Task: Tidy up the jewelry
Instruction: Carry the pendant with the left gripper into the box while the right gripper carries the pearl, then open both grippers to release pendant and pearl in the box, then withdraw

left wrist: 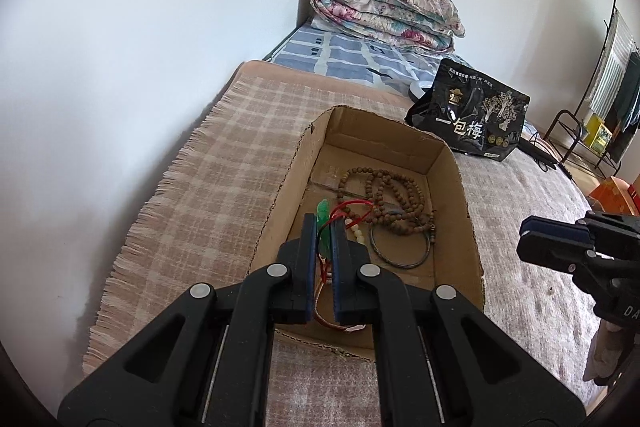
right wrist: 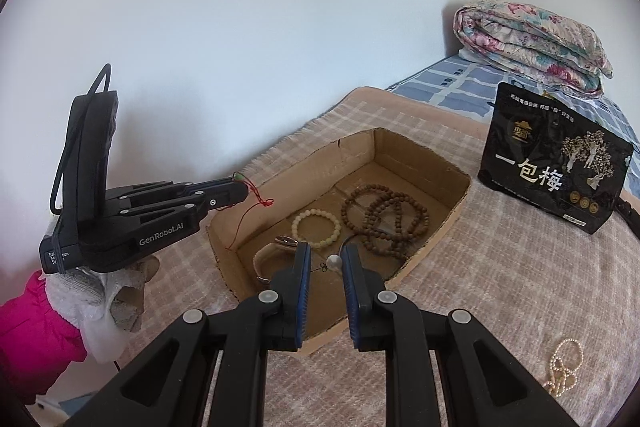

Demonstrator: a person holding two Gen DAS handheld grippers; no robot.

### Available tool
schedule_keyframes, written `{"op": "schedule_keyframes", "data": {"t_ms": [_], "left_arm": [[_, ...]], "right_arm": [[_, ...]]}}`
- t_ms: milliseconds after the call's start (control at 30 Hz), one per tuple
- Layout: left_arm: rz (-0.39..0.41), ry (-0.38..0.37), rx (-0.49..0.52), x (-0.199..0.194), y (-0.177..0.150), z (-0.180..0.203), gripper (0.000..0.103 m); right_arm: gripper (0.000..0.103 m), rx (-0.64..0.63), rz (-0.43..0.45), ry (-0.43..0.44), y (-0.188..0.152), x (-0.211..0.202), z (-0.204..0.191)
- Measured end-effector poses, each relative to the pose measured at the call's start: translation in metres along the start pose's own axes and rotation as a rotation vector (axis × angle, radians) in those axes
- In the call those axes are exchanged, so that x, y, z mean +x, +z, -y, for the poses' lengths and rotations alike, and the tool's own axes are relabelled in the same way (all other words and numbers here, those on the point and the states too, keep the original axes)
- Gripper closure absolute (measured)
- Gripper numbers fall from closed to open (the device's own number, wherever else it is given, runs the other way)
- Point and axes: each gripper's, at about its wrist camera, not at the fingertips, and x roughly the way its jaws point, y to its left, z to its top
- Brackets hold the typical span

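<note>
A shallow cardboard box [left wrist: 460,187] [right wrist: 448,223] lies on the bed. In it are a brown bead necklace [left wrist: 396,195] [right wrist: 384,215], a pale bead bracelet [right wrist: 316,223], a dark bangle [left wrist: 400,247], a watch-like band [right wrist: 268,259] and a pearl piece [right wrist: 334,262]. My left gripper [left wrist: 324,227] [right wrist: 240,187] is shut on a green pendant [left wrist: 323,211] with a red cord [left wrist: 352,205] [right wrist: 256,203], held over the box's left side. My right gripper [right wrist: 326,259] [left wrist: 532,239] is open above the box's near edge, empty.
A pearl necklace [right wrist: 564,367] lies on the blanket at the right. A black snack bag [left wrist: 472,115] [right wrist: 552,167] stands behind the box. A folded floral quilt [left wrist: 384,11] [right wrist: 532,47] sits at the bed's head. The wall runs along the left.
</note>
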Motion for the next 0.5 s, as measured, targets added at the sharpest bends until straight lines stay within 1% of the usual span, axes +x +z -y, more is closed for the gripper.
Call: {"op": "schedule_keyframes", "data": {"t_ms": [133,333,400,467,500], "left_arm": [[-0.014,0.013,-0.003,0.005,-0.003,-0.006,0.099],[-0.035,0.019,0.001,0.009,-0.006,-0.009,0.099],[-0.043,0.014,-0.002,0.010,-0.006,-0.008,0.099],[-0.050,0.003,-0.009,0.010,-0.007,-0.009,0.099],[-0.052,0.004,-0.012,0.010,-0.006,-0.009,0.097]], "right_arm": [[0.088,-0.001,-0.026,0.013,-0.004,0.011,-0.005],[0.087,0.030,-0.042,0.028,-0.006,0.019,0.002],[0.077,0.038,-0.039,0.017,-0.006,0.019,0.004],[0.059,0.051,-0.029,0.013,-0.005,0.017,0.006],[0.055,0.056,-0.027,0.013,-0.005,0.016,0.007]]}}
